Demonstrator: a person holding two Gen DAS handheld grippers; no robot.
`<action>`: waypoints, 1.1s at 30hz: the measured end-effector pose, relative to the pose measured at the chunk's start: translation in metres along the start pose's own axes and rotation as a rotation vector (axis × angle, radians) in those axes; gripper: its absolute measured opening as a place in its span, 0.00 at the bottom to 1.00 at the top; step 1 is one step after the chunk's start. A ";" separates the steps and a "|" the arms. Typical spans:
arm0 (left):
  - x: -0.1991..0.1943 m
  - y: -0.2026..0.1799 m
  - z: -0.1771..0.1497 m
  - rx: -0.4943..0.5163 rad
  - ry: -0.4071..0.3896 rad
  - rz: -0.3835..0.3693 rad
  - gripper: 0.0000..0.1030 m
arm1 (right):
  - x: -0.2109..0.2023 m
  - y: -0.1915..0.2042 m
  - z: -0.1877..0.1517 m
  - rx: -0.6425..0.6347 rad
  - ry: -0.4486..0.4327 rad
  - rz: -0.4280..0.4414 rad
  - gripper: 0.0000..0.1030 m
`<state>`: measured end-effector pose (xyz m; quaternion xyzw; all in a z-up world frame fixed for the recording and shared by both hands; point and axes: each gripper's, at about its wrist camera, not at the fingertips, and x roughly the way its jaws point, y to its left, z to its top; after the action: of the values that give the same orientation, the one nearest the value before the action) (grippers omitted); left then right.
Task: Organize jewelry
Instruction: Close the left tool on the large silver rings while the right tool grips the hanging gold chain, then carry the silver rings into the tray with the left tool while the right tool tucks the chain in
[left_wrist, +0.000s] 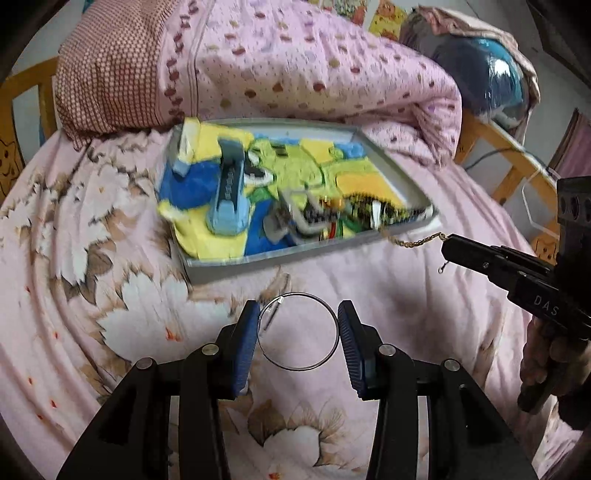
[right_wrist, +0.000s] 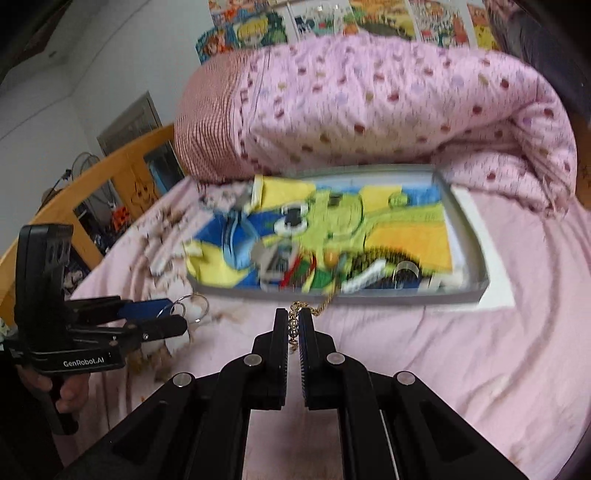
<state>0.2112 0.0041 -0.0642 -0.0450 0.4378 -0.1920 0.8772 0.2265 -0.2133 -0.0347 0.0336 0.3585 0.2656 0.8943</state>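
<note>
A thin silver bangle (left_wrist: 297, 331) sits between the blue pads of my left gripper (left_wrist: 297, 328), which is shut on its two sides, above the pink bedsheet. In the right wrist view the bangle (right_wrist: 192, 308) pokes out past the left gripper's fingers (right_wrist: 147, 312). My right gripper (right_wrist: 294, 325) is shut on a gold chain (right_wrist: 293, 321) that trails back over the tray's front rim. In the left wrist view the chain (left_wrist: 417, 242) hangs from the right gripper's tip (left_wrist: 448, 243). The grey tray (left_wrist: 258, 260) holds a colourful cloth and blurred jewelry.
A folded pink quilt (left_wrist: 295, 66) lies right behind the tray. A wooden bed rail (right_wrist: 110, 173) runs along the left, another (left_wrist: 498, 147) at the right. A blue hair clip (left_wrist: 231, 188) lies in the tray.
</note>
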 end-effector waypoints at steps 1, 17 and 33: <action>-0.003 -0.001 0.005 -0.003 -0.014 0.001 0.37 | -0.002 0.000 0.004 -0.002 -0.011 0.000 0.06; -0.012 -0.014 0.087 0.018 -0.149 -0.029 0.37 | -0.011 -0.008 0.074 -0.026 -0.156 0.006 0.06; 0.050 -0.008 0.131 0.004 -0.088 -0.029 0.37 | 0.030 -0.035 0.075 -0.023 -0.117 -0.094 0.06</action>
<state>0.3387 -0.0339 -0.0195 -0.0582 0.3976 -0.2035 0.8928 0.3093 -0.2184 -0.0063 0.0219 0.3038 0.2249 0.9256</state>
